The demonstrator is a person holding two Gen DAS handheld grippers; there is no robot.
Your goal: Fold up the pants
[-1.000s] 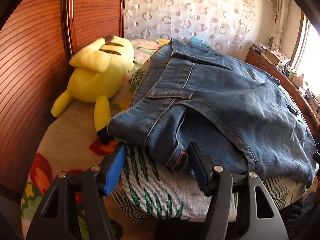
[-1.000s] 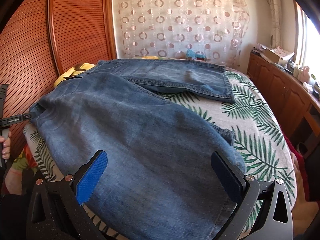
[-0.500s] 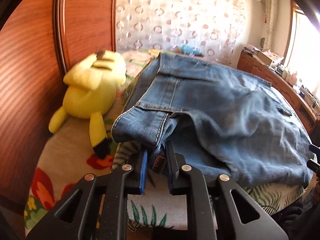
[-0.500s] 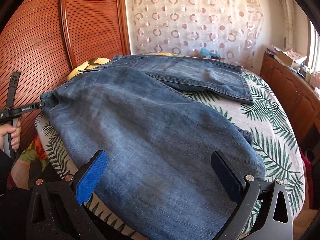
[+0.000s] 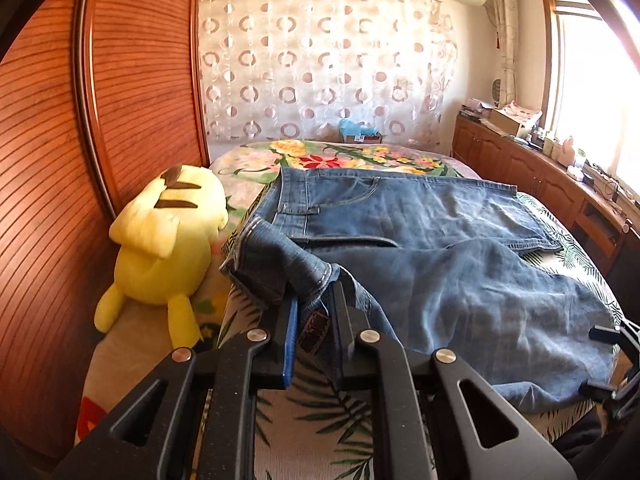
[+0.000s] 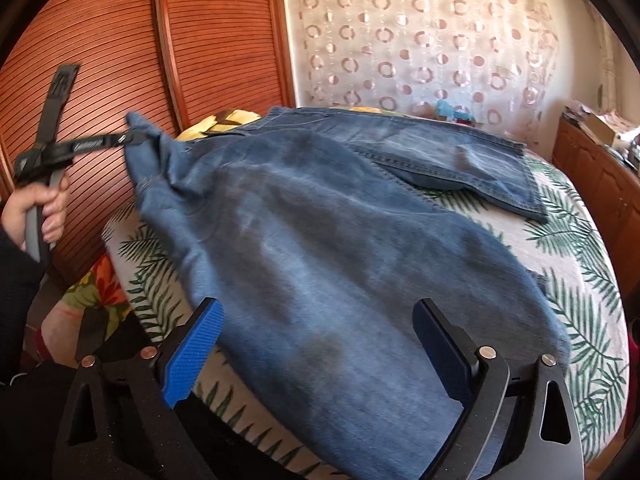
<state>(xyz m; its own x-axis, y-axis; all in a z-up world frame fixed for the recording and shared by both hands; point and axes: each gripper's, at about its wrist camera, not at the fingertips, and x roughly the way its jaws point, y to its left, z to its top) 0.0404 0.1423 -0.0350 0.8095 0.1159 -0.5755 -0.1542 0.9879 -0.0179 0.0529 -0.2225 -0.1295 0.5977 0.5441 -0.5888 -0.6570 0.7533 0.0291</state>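
Bedroom with a leaf-print bed (image 5: 332, 436), slatted wooden doors (image 5: 132, 80) on one side and a circle-patterned curtain (image 5: 320, 72) behind — blue jeans (image 5: 460, 272) spread across the cover.

Their long axis runs crosswise to both cameras: waistband toward the doors, one leg lying flat toward the wooden cabinets (image 5: 532, 172), its hem short of the bed's edge with bare cover beyond. A yellow plush toy (image 5: 168, 236) sits just beside the waistband. Left gripper (image 5: 312, 320) is clamped on the waistband corner, lifting it off the bed; right gripper (image 6: 316, 344) — fingers spread wide — hovers over the near denim.
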